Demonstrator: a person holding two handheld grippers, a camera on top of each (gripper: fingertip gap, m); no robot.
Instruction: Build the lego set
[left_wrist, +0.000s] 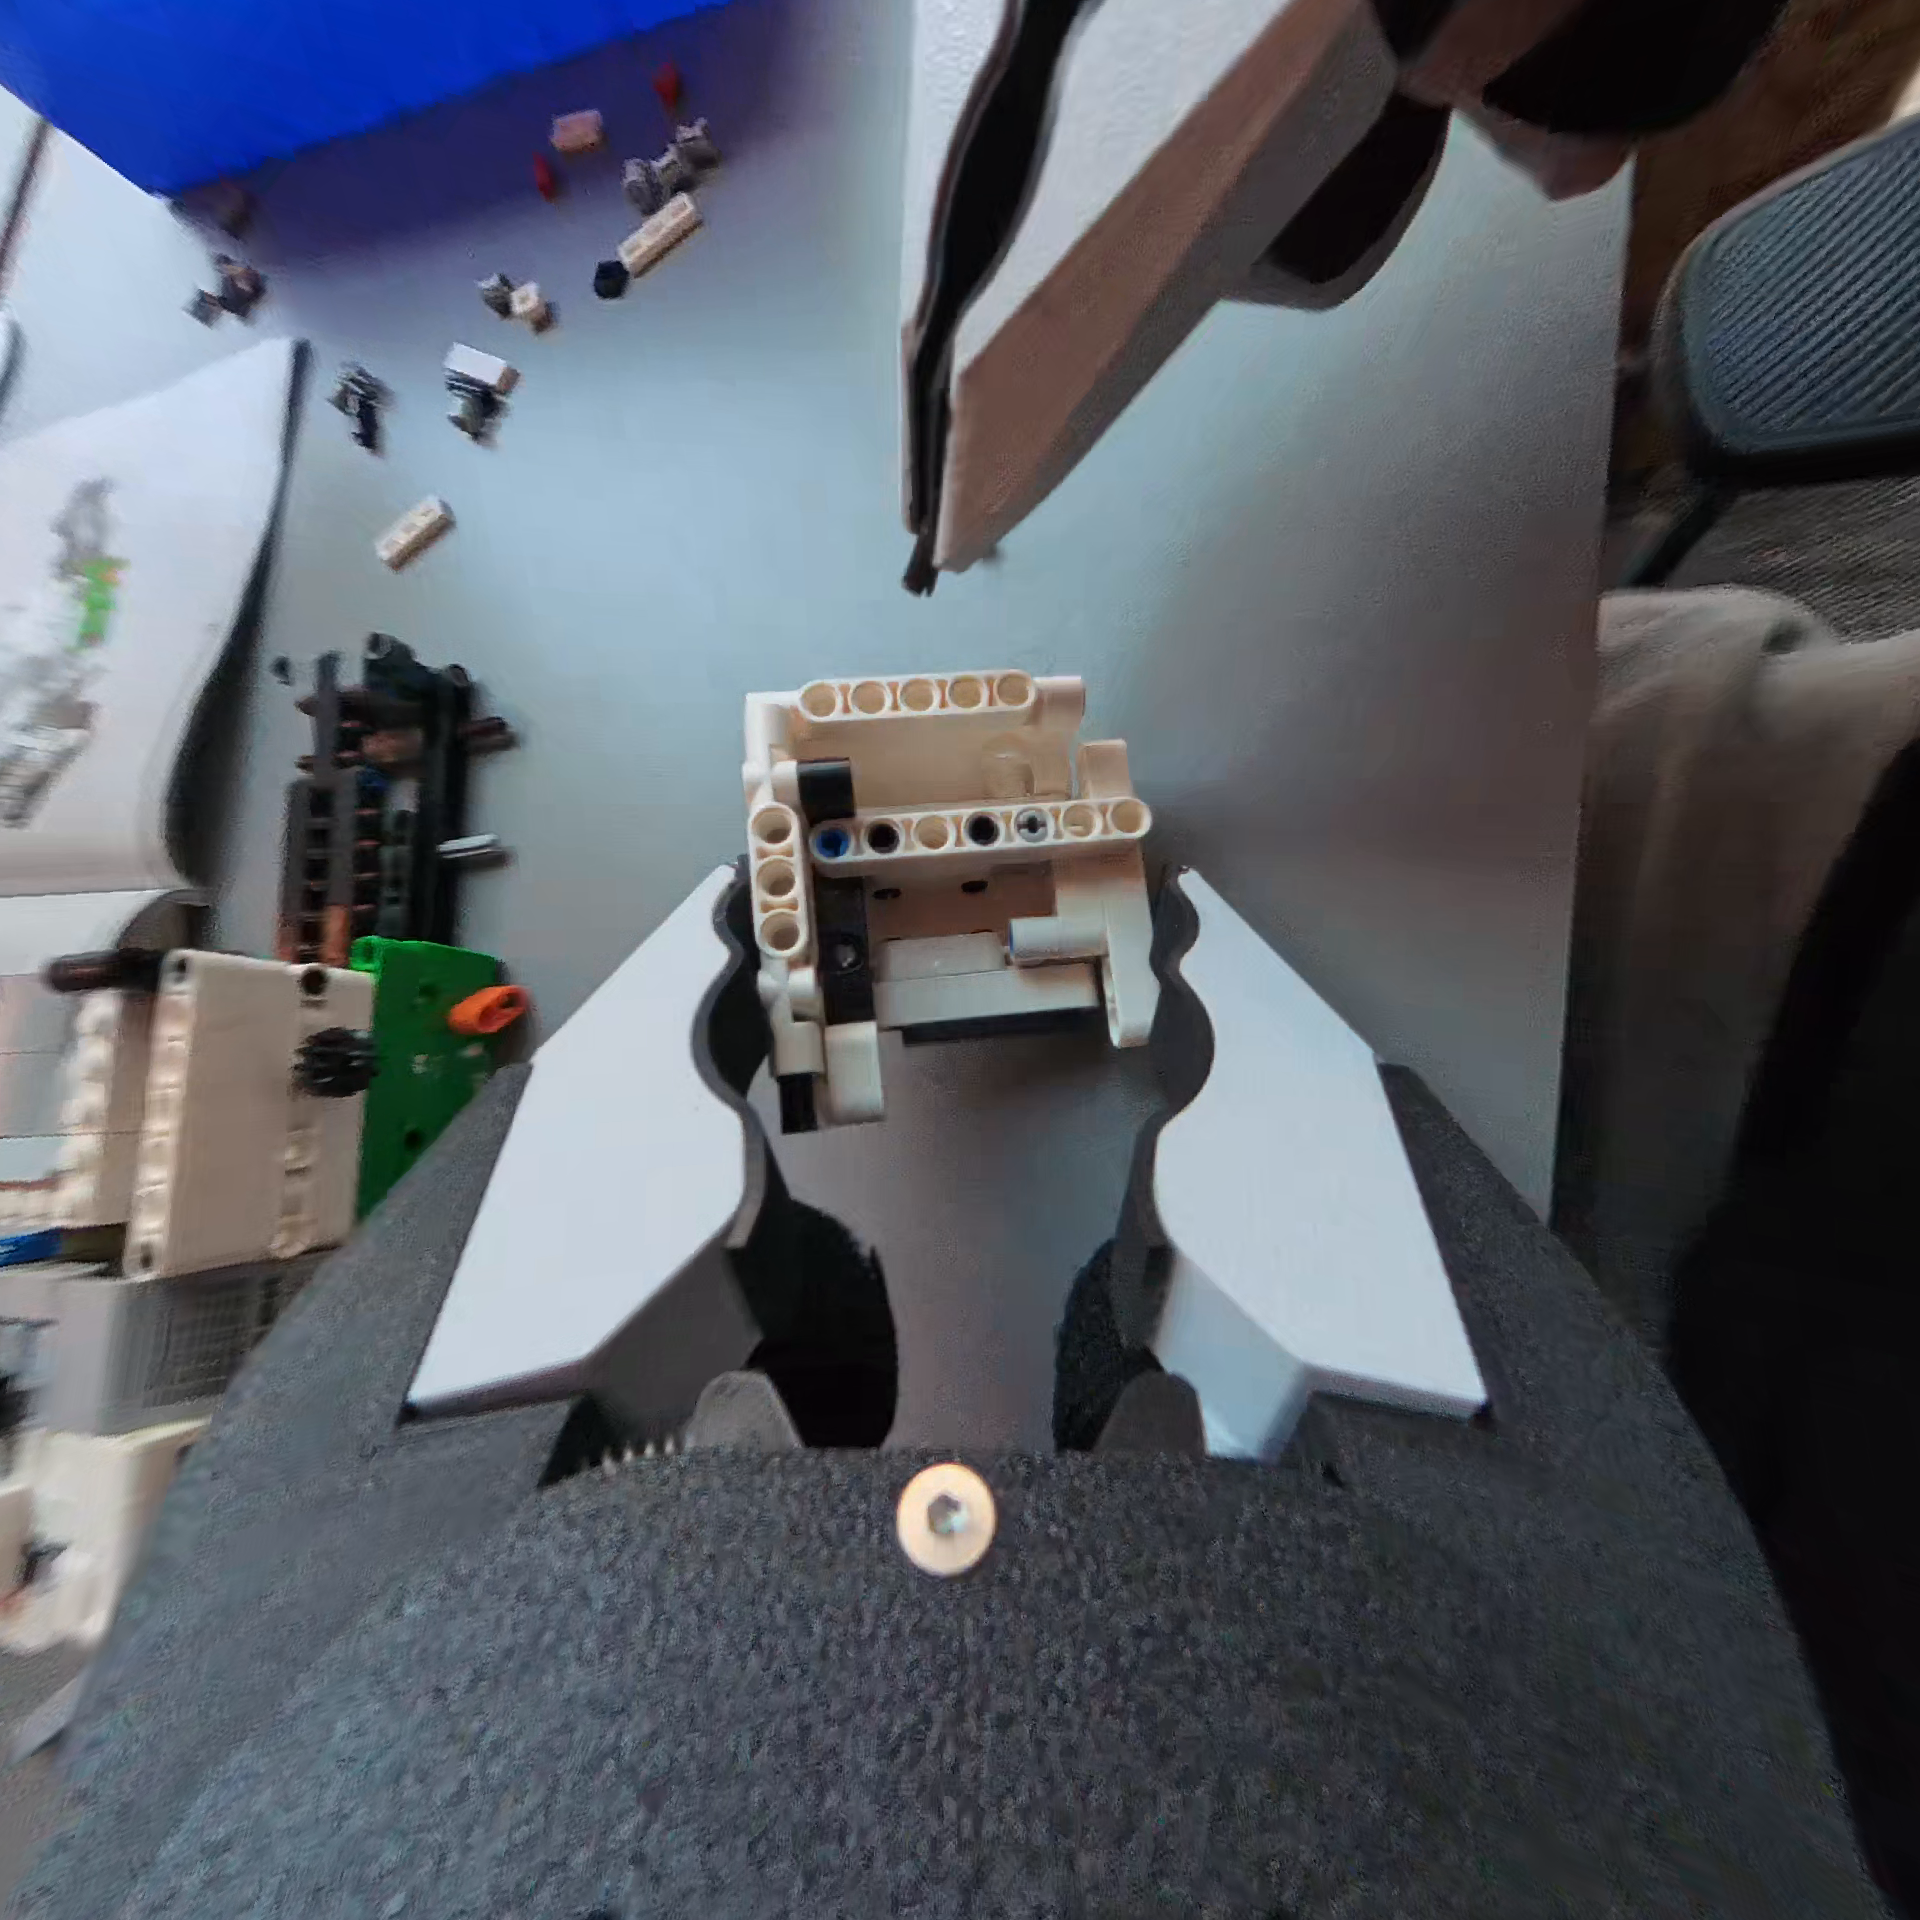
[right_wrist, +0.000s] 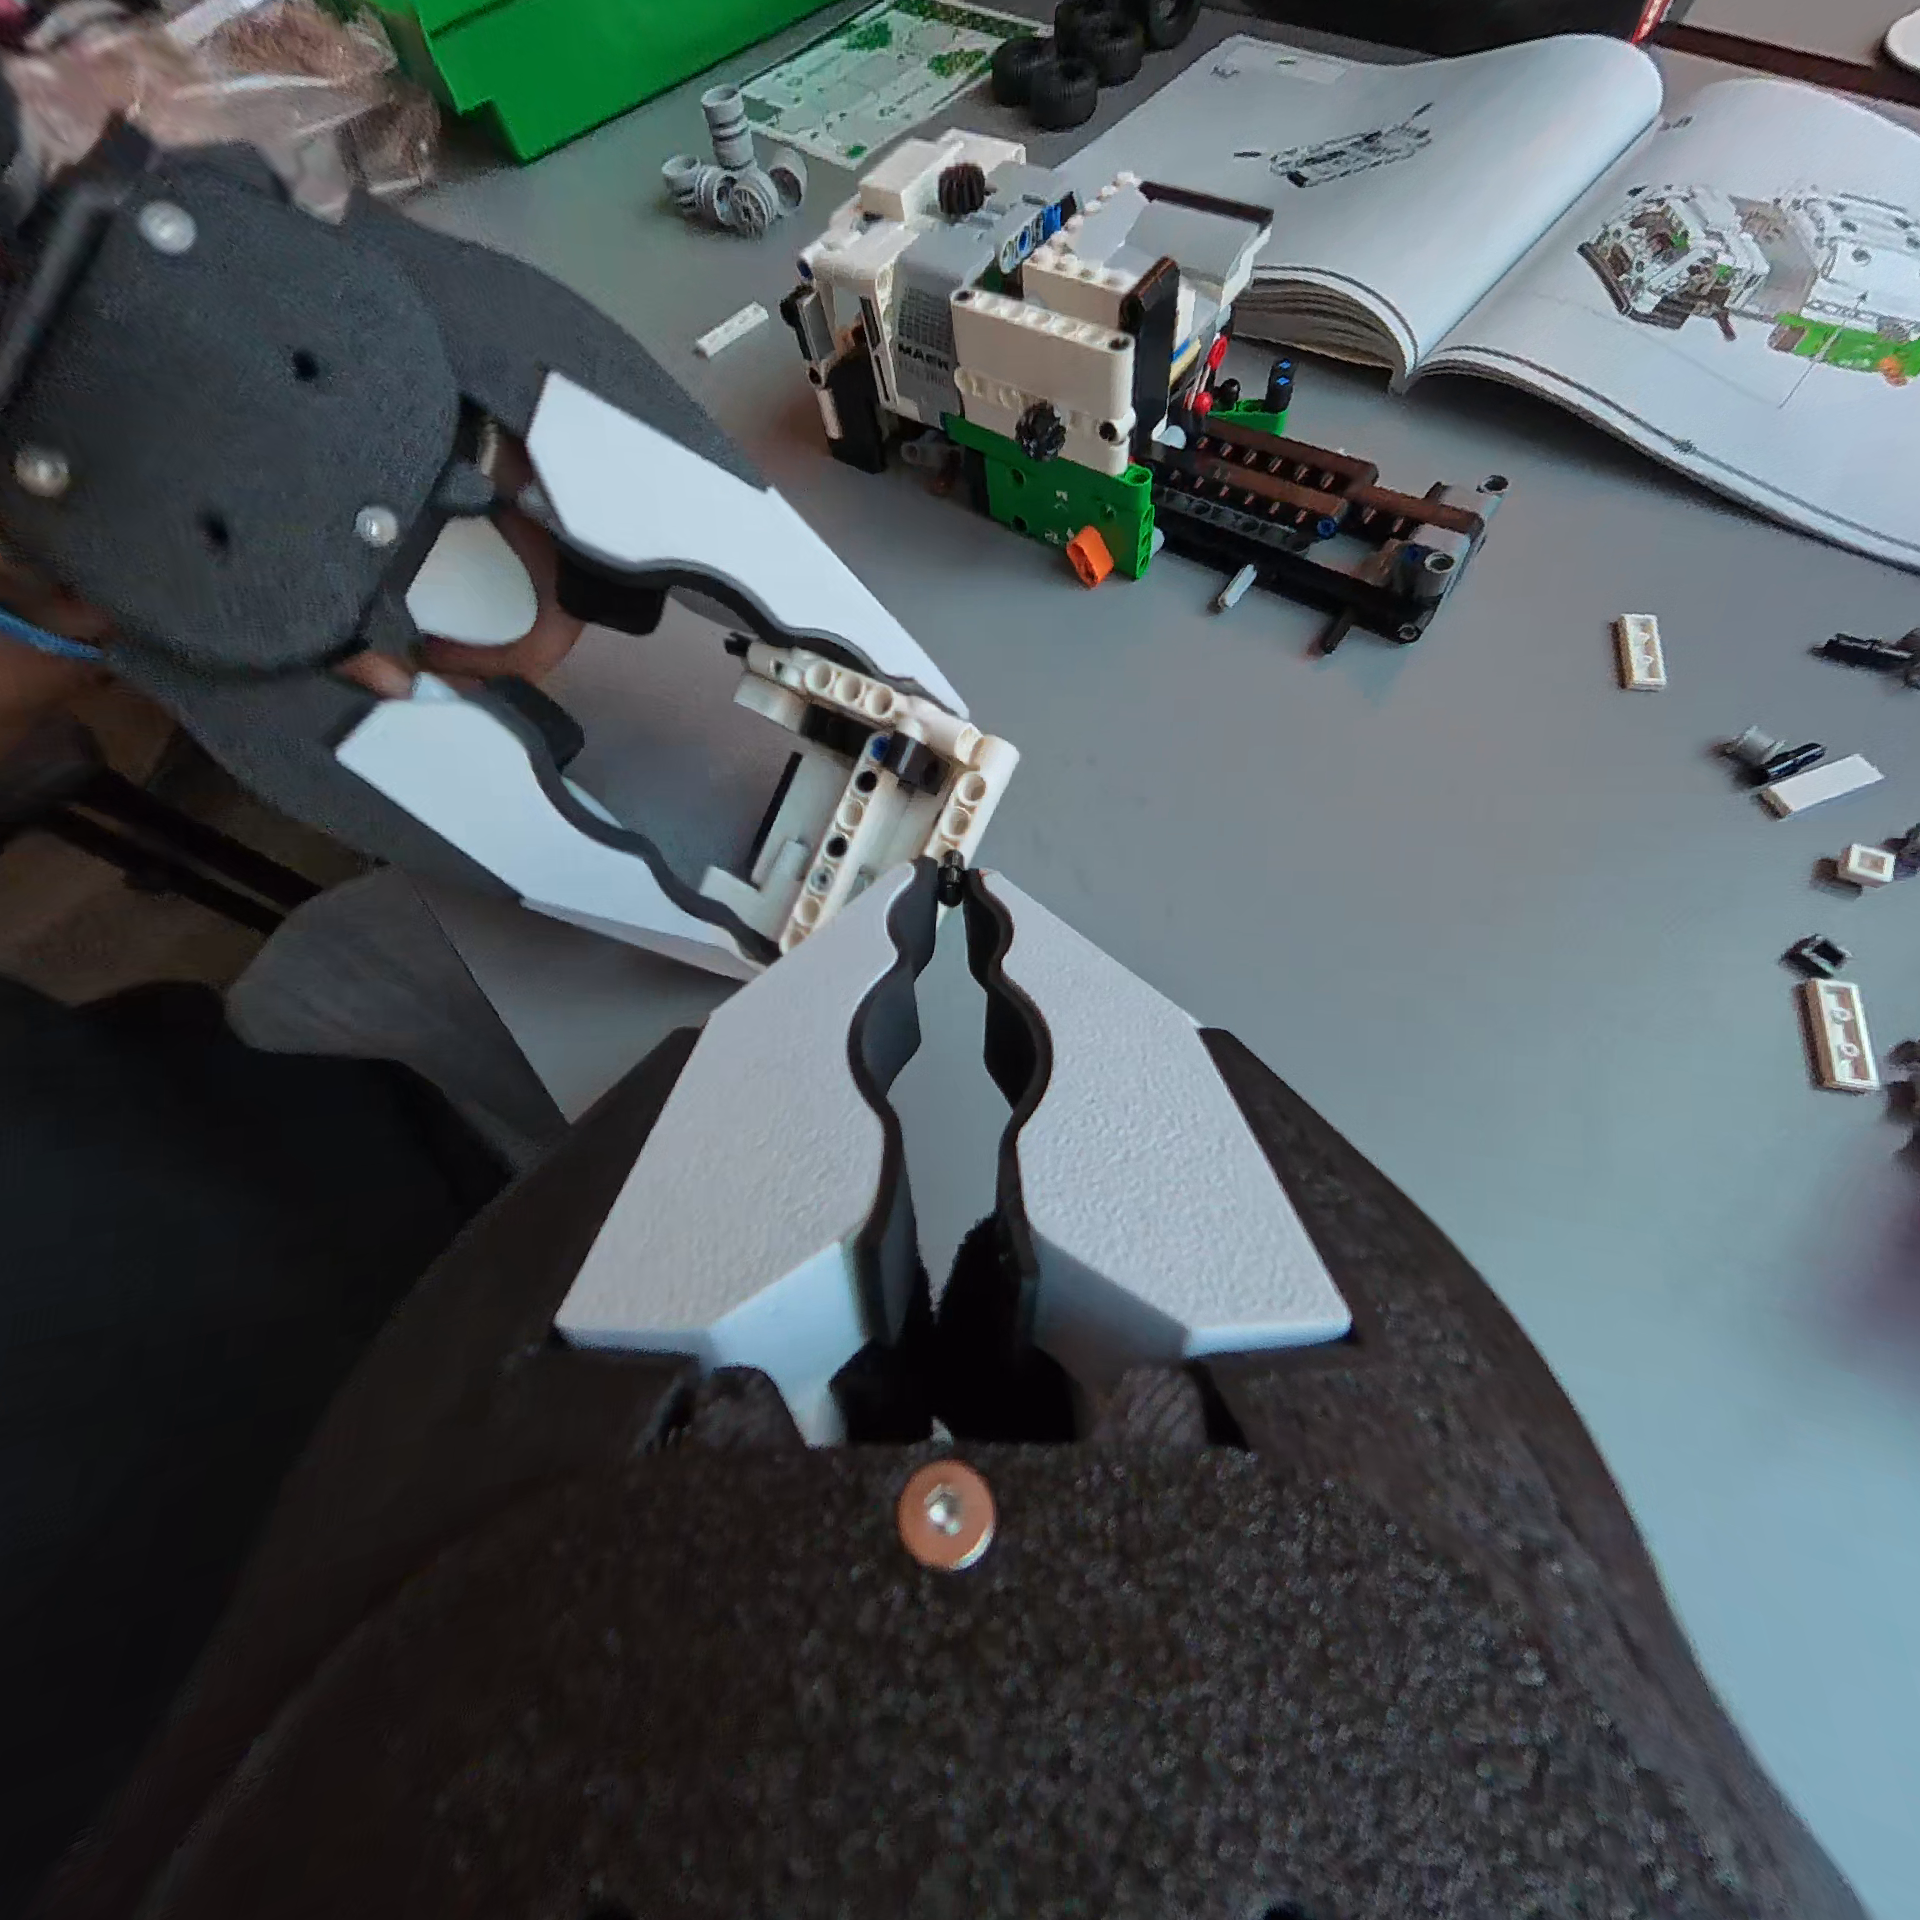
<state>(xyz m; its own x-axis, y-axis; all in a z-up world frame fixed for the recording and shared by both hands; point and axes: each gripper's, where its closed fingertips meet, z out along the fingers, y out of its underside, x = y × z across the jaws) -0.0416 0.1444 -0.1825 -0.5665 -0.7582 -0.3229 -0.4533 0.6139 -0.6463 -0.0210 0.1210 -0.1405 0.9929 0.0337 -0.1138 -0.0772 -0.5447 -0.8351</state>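
Surface: pale grey worktop (right_wrist: 1299, 831), strewn with loose parts, so spares lie within reach of either side.
Left hand-held gripper (left_wrist: 951, 935): clamped by both white fingers on the flanks of a small white beam sub-assembly with black and blue pins (left_wrist: 940, 883); raised off the surface and turned so its holed beams face the other tool, probably to steady it for insertion.
Right hand-held gripper (right_wrist: 951, 883): fingers nearly together, pinching a tiny black pin (right_wrist: 951, 871) at the very tips; tips just beside the sub-assembly's corner in the right wrist view; touching or not, cannot tell.
Pin hold: right at the tips, apparently leaving the free end clear to enter a beam hole.
Main model: partly built white, green and black truck chassis (right_wrist: 1091, 384), parked well apart on the surface, likely awaiting the sub-assembly.
Guide: open instruction booklet (right_wrist: 1558, 260), lying flat behind the truck, pages up for reference.
Loose stock: small tan and white flat tiles (right_wrist: 1642, 652) and dark connectors to the right; grey wheel hubs (right_wrist: 738, 177) and black tyres (right_wrist: 1081, 62) grouped at the far edge beside a bright green box (right_wrist: 582, 62).
Judged step: seating the pin in one open hole of the held piece.
Risk: pin slipping or tilting in so slight a pinch.
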